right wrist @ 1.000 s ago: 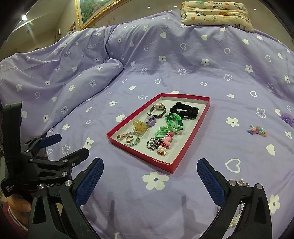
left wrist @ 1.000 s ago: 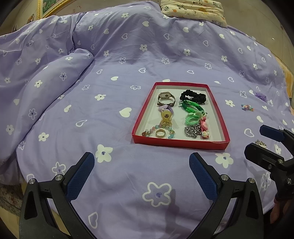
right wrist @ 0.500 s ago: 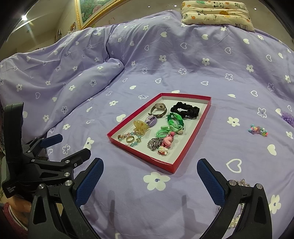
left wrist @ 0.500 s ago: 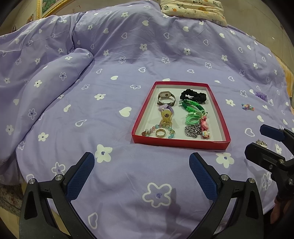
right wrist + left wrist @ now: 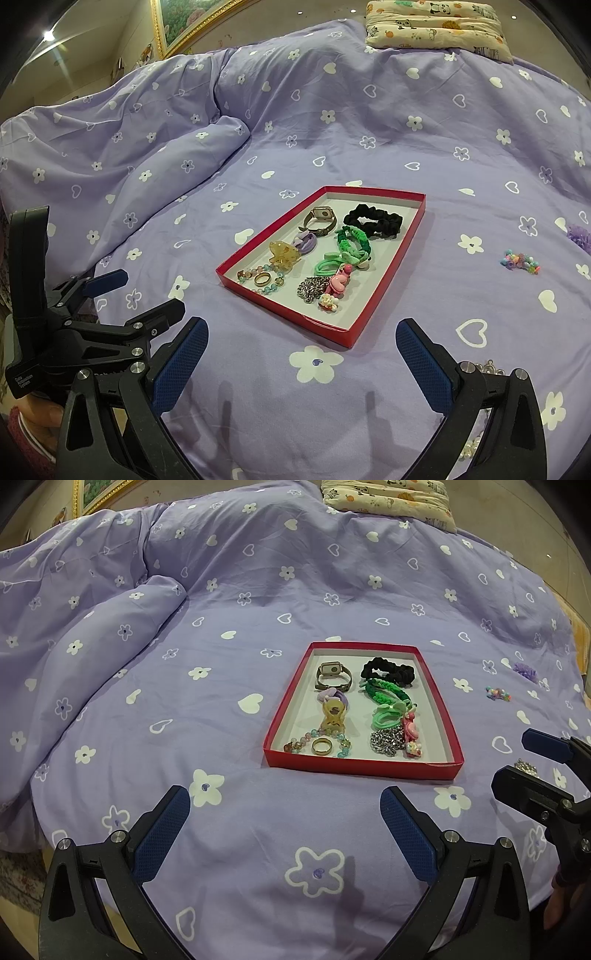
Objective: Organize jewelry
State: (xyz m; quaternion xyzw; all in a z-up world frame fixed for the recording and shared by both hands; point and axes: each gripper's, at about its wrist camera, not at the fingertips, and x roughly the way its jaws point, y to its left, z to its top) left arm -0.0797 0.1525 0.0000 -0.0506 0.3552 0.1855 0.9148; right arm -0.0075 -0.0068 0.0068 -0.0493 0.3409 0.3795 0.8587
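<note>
A shallow red tray (image 5: 364, 766) (image 5: 388, 280) lies on the purple bedspread and holds several pieces: a watch (image 5: 332, 672), a black scrunchie (image 5: 388, 670), green hair ties (image 5: 388, 698), a gold ring (image 5: 322, 745) and a silver chain (image 5: 388, 740). Loose on the cover to the tray's right are a colourful bead bracelet (image 5: 520, 260), a purple scrunchie (image 5: 579, 236) and a pearl and crystal piece (image 5: 489, 367) beside my right finger. My left gripper (image 5: 284, 823) hovers open in front of the tray. My right gripper (image 5: 301, 354) is open too, with nothing in it.
The duvet is bunched into a thick fold (image 5: 110, 627) at the left. A patterned pillow (image 5: 436, 26) lies at the far end of the bed. A gilt picture frame (image 5: 184, 22) hangs on the back wall. A hand (image 5: 33, 413) holds the left gripper's handle.
</note>
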